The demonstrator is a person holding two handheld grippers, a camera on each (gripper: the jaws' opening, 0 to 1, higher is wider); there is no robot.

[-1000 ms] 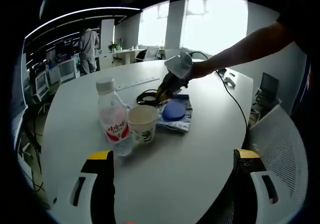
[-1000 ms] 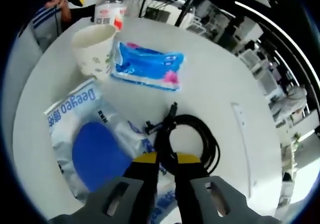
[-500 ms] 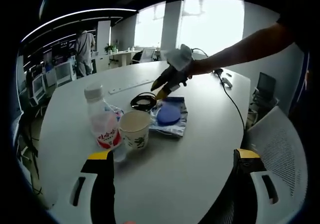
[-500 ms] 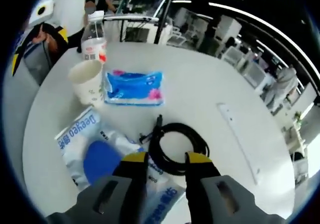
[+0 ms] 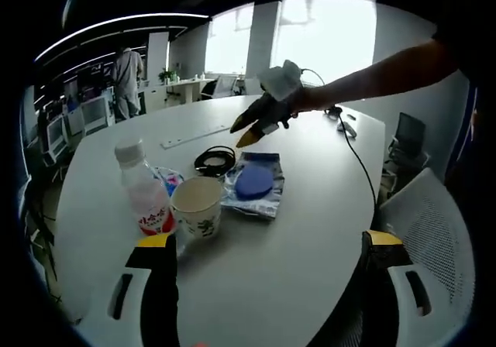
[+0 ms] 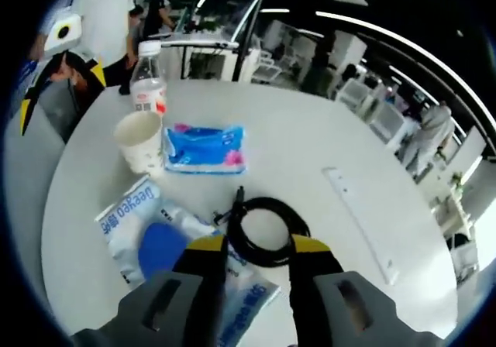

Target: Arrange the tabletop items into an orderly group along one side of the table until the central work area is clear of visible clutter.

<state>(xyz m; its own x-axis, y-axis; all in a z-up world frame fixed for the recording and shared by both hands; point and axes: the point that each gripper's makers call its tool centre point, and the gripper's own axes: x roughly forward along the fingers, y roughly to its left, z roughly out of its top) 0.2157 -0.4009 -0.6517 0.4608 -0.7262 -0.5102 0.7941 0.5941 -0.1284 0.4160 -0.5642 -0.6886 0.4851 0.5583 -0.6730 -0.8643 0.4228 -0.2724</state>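
Right now the right gripper (image 6: 256,248) hangs parted and empty above the coiled cable (image 6: 267,229), beside pouch (image 6: 151,235), cup (image 6: 140,140), bottle (image 6: 148,80) and wipes (image 6: 205,148) mid-tabletop. Left gripper (image 5: 267,242) waits wide open near the edge. Next, probably, comes closing on the cable.

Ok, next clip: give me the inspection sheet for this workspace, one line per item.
Surface: white oval table, its near half bare.
Job's things: water bottle, paper cup, blue tissue pack and a white-blue pouch grouped together.
Clutter: flat white strip lying apart from the group.
Grippers: left tongs open, low over the near edge; right tongs open above the cable coil, holding nothing.
Cables: black cable coil beside the pouch; another cable runs along the far edge.
Surroundings: office desks, bright windows, a white mesh chair, people standing.
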